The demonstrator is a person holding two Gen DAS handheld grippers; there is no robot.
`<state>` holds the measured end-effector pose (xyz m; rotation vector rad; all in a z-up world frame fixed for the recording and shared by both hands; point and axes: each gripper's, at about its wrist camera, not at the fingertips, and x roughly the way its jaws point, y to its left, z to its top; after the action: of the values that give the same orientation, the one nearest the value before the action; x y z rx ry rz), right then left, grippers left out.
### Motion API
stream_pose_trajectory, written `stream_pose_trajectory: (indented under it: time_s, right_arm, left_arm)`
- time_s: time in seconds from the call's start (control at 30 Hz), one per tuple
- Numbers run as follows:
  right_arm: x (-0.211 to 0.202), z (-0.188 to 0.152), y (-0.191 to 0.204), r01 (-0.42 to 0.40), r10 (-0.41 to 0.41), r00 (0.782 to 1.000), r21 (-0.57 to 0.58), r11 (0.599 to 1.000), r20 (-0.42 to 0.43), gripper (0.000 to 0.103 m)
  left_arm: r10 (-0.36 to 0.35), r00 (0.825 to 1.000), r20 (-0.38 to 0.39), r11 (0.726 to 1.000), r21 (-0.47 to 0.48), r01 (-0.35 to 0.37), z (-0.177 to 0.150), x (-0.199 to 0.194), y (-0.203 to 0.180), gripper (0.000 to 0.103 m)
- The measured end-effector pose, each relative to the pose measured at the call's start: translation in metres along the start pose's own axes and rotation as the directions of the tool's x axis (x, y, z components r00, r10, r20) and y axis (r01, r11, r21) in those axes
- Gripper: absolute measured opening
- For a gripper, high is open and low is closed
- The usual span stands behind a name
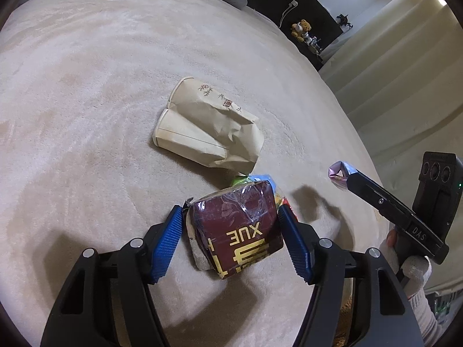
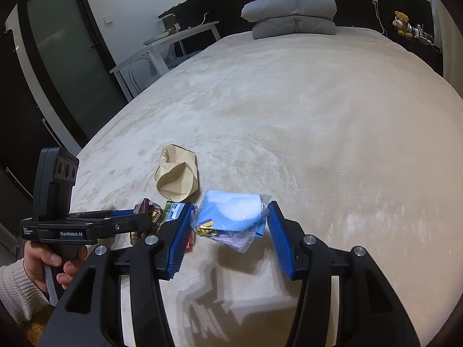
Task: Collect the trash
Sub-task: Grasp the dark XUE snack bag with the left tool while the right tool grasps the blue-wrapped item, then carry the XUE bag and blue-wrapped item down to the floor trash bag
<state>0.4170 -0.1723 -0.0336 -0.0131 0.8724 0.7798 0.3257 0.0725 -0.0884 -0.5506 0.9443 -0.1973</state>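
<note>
On the cream bed cover point(image 1: 86, 92), my left gripper point(image 1: 230, 211) is shut on a maroon packet point(image 1: 237, 225) wrapped in clear film and printed "XUE". Its blue pads press both sides. Colourful wrappers point(image 1: 262, 180) peek out just behind it. Beyond lies a crushed beige paper cup point(image 1: 208, 127), also visible in the right wrist view point(image 2: 178, 177). My right gripper point(image 2: 230, 206) is shut on a blue plastic wrapper point(image 2: 231, 217), held a little above the cover with its shadow beneath. The left gripper point(image 2: 144, 217) appears at that view's left with the maroon packet point(image 2: 149, 206).
Grey pillows point(image 2: 289, 11) are stacked at the head of the bed, against a dark headboard with a teddy bear point(image 2: 402, 23) on it. A white side table point(image 2: 173, 46) stands left of the bed. Pale curtains point(image 1: 405, 57) hang past the bed's right edge.
</note>
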Motion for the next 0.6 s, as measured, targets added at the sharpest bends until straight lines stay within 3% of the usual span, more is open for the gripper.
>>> stream_pose_trajectory:
  time_s: [0.27,0.6]
  right_arm:
    - [-0.028,0.0,0.011,-0.014,0.011,0.997,0.044,0.999,0.071,0.052]
    - [-0.071,-0.035,0.034,-0.035,0.025,0.991,0.069,0.997,0.132,0.052]
  left_arm:
    - [-0.032,0.993,0.113,0.998,0.05,0.026,-0.007,-0.045,-0.012,0.065]
    - [-0.069,0.969,0.237,0.996,0.077,0.052,-0.04,-0.1,-0.028,0.065]
